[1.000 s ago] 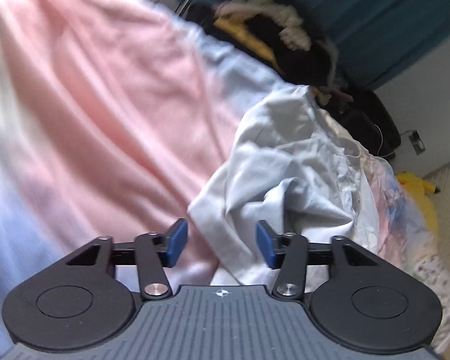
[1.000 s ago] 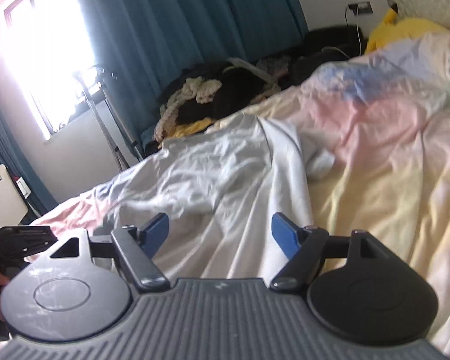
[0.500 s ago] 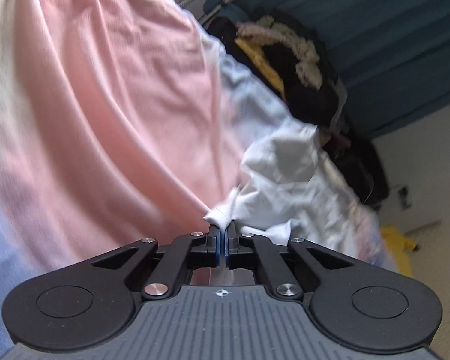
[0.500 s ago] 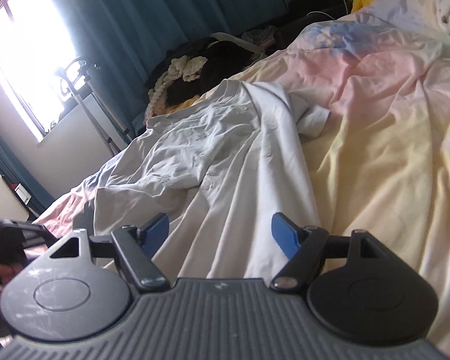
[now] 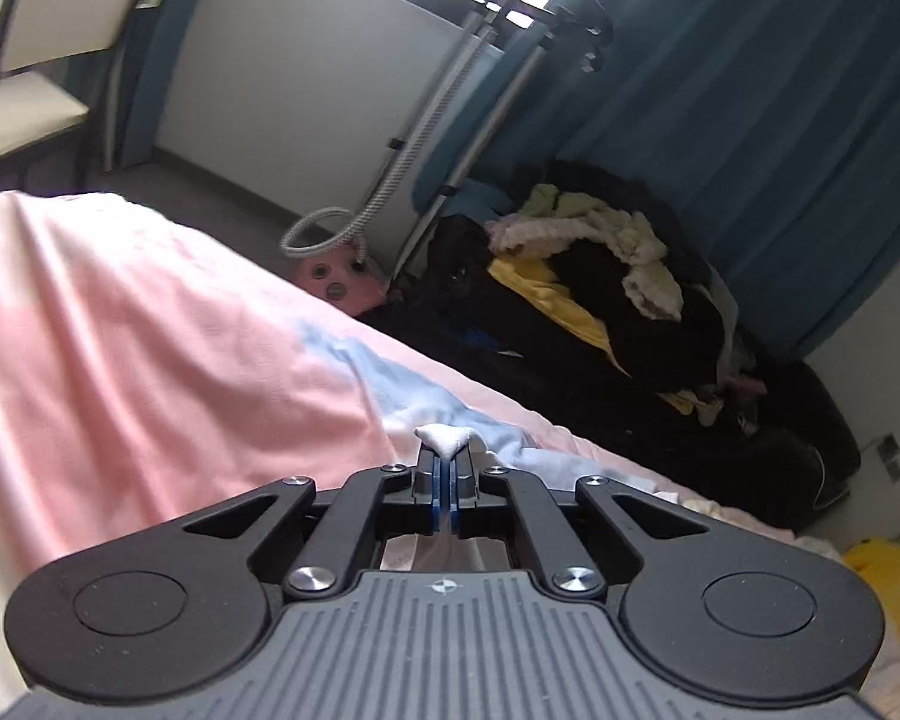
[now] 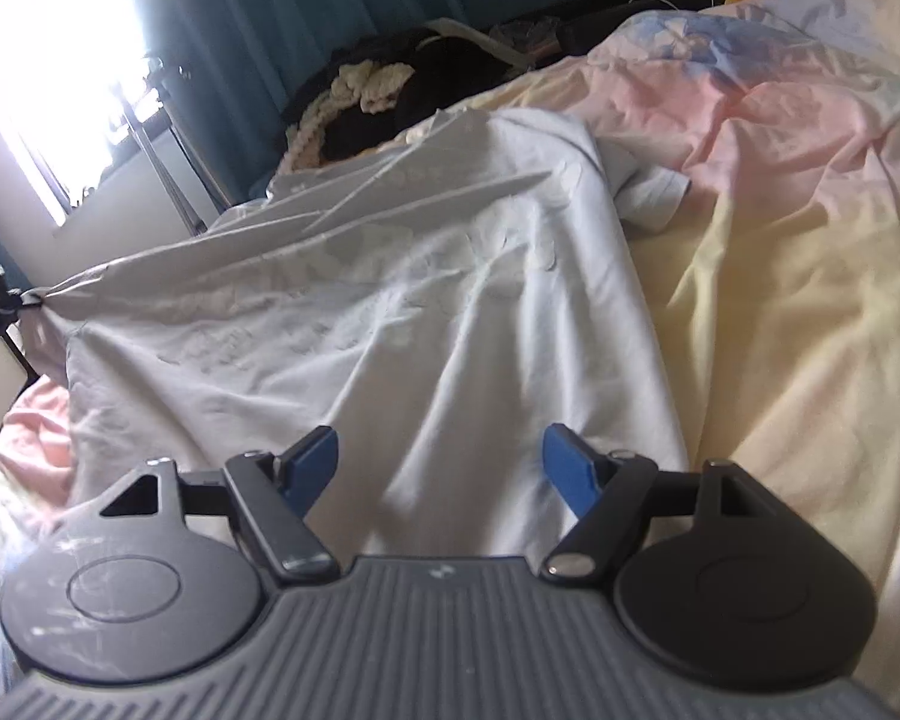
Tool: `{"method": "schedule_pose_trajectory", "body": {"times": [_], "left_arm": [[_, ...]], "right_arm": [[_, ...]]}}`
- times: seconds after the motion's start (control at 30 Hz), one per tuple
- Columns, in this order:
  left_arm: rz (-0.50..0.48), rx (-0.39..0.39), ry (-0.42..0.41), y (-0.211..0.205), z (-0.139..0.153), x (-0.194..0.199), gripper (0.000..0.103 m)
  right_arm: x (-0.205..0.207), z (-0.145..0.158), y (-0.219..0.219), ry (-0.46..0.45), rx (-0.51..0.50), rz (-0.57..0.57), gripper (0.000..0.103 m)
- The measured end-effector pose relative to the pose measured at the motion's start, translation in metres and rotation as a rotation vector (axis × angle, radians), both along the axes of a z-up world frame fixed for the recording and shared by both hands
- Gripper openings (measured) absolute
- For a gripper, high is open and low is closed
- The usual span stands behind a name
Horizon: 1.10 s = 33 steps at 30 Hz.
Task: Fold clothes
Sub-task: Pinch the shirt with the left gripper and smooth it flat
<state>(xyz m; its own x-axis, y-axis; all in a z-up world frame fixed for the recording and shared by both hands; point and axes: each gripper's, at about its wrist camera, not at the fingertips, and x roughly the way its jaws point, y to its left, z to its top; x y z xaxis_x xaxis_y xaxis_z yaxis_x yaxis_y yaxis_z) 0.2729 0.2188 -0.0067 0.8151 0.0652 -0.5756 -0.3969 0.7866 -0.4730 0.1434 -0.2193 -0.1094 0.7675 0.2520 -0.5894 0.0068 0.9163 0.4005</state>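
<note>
- Bedding in pink, pale yellow and blue patches (image 6: 798,252) covers the bed, rumpled into soft ridges; teal curtains (image 5: 750,120) hang behind, and a bright window (image 6: 48,60) sits at the far left of the right wrist view.
- A dark pile of clothes (image 5: 600,300) crowds the floor beside the bed's far edge, with a garment steamer's pole and hose (image 5: 438,120) standing just beside it.
- White garment (image 6: 390,312) lies spread across the bed, its right edge running down along the yellow patch, a sleeve poking out near the pink.
- Left gripper (image 5: 445,483) has its blue pads pressed together on a small white corner of the garment, which peeks out past the tips; from the right wrist view that corner is pulled taut at the left border, raising stiff creases.
- Right gripper (image 6: 441,468) hovers over the garment's near hem, fingers (image 6: 309,465) wide apart, gripping nothing.
- Bare bedding to the right of the garment leaves open room.
</note>
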Motion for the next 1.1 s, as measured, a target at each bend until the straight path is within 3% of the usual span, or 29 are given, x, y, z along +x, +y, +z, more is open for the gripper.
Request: {"method": "schedule_pose_trajectory", "body": {"times": [0.13, 0.17, 0.23, 0.27, 0.3, 0.37, 0.47, 0.67, 0.93, 1.0, 1.1], "left_arm": [[-0.029, -0.021, 0.032, -0.005, -0.028, 0.005, 0.009], [-0.036, -0.033, 0.044, -0.004, -0.033, 0.002, 0.015], [-0.046, -0.045, 0.066, -0.001, -0.039, -0.008, 0.037], [-0.046, -0.045, 0.068, 0.000, -0.039, -0.016, 0.053], [-0.047, -0.045, 0.070, 0.001, -0.039, -0.025, 0.058], [-0.063, -0.035, 0.083, -0.002, -0.036, -0.045, 0.058], [-0.139, 0.019, 0.184, -0.019, -0.030, -0.078, 0.058], [-0.416, 0.019, 0.285, -0.065, -0.034, -0.139, 0.055], [-0.643, 0.030, 0.389, -0.117, -0.068, -0.158, 0.046], [-0.679, 0.098, 0.412, -0.128, -0.071, -0.161, 0.006], [-0.682, 0.118, 0.421, -0.128, -0.063, -0.171, 0.002]], "right_arm": [[0.005, -0.005, 0.003, 0.000, -0.014, 0.003, 0.077], [0.005, -0.005, 0.003, -0.003, -0.014, 0.004, 0.077], [0.005, -0.004, 0.004, -0.007, -0.010, 0.004, 0.077], [0.005, -0.003, 0.004, -0.008, -0.007, 0.004, 0.077], [0.005, -0.002, 0.003, -0.010, -0.002, 0.004, 0.077], [0.003, 0.000, 0.001, -0.017, 0.017, 0.002, 0.077], [-0.001, 0.009, 0.000, -0.038, 0.039, 0.003, 0.077], [-0.014, 0.026, -0.005, -0.085, 0.038, 0.000, 0.077], [-0.033, 0.025, -0.001, -0.065, 0.014, 0.067, 0.076], [-0.033, 0.023, 0.003, -0.058, -0.003, 0.082, 0.076], [-0.032, 0.020, 0.009, -0.048, -0.035, 0.104, 0.076]]}}
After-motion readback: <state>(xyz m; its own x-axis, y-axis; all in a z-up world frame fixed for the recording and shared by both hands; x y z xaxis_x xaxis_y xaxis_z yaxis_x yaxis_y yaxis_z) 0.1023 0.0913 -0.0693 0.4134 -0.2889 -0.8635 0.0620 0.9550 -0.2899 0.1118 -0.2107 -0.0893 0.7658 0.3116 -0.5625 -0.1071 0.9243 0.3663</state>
